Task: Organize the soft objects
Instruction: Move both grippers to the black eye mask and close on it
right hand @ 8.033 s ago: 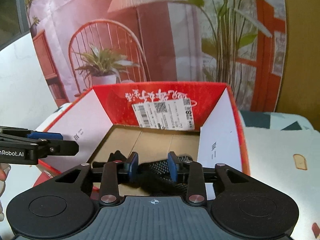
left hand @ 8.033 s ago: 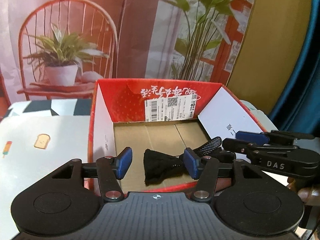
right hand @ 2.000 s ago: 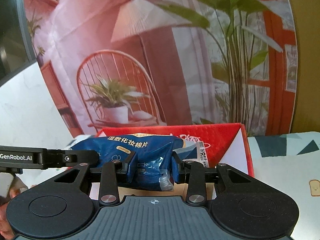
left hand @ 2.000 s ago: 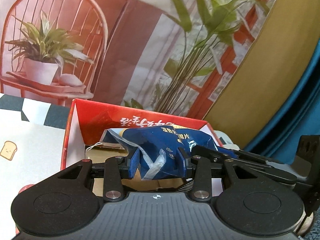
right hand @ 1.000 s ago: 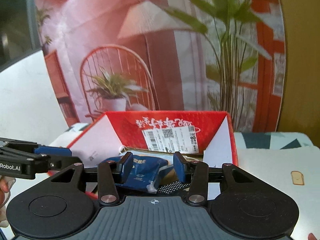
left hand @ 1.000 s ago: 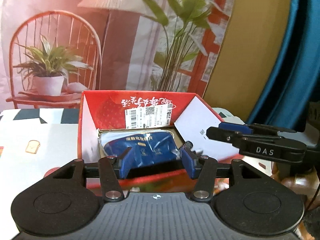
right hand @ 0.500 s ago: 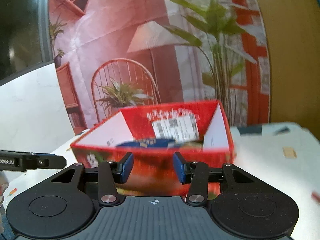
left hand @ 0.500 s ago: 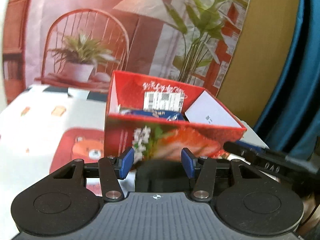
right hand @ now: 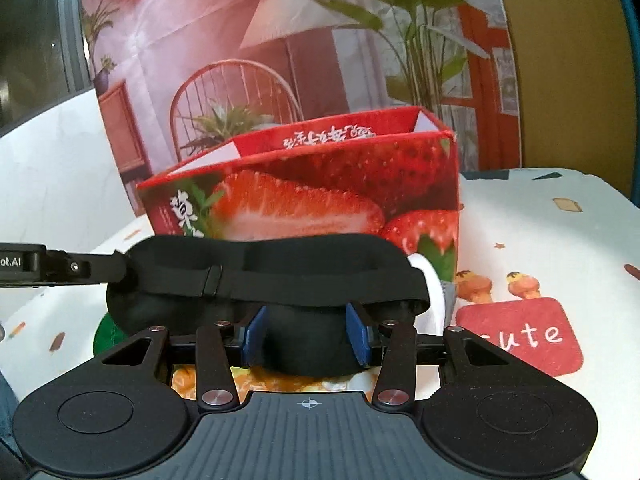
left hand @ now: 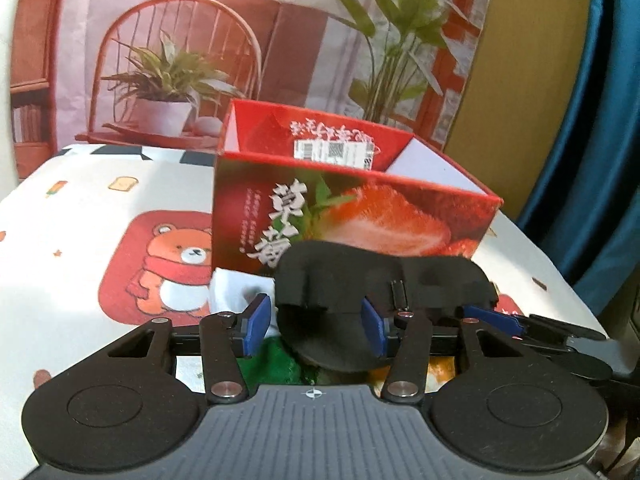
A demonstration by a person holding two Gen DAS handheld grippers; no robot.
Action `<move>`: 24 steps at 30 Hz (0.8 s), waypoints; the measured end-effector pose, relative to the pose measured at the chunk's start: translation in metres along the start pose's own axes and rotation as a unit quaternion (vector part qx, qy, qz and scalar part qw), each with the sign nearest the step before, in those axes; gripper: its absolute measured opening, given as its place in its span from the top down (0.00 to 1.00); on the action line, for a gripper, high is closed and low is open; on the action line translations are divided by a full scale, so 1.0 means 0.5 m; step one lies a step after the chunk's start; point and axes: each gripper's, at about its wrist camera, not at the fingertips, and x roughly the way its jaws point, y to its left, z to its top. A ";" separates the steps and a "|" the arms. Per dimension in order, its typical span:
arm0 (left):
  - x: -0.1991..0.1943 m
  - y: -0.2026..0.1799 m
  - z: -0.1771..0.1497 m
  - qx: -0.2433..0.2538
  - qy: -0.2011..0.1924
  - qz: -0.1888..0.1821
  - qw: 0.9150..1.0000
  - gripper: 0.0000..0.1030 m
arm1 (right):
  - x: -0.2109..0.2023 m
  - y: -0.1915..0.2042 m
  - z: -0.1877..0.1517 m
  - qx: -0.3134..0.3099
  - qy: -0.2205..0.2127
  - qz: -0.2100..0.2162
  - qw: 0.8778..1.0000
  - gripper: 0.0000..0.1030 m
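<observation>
A printed backdrop (left hand: 280, 40) hangs behind the cartoon-patterned tablecloth (left hand: 80, 208), blue curtain (left hand: 592, 160) alongside.

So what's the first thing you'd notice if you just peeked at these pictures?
The big red strawberry box jumps out first, standing open on the cartoon tablecloth with its bear in a red scarf. Right in front of it lies a black sleep mask, with the left gripper and right gripper each straddling one end. A white soft thing peeks out beside the mask.
</observation>
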 end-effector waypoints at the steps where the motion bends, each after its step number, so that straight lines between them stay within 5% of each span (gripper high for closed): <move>1: 0.001 0.000 -0.003 0.001 0.001 -0.001 1.000 0.49 | 0.002 0.002 -0.002 -0.003 0.002 0.003 1.000 0.60; 6: 0.016 -0.005 -0.005 0.007 -0.005 0.002 1.000 0.50 | 0.012 0.002 -0.009 -0.001 0.012 0.011 1.000 0.60; 10: 0.023 -0.012 -0.007 0.033 -0.005 0.044 0.998 0.82 | 0.013 0.002 -0.009 0.000 0.013 0.010 1.000 0.60; 24: 0.026 0.007 -0.016 0.010 0.007 0.043 0.999 0.82 | -0.032 -0.030 0.011 0.023 -0.062 -0.055 0.996 0.59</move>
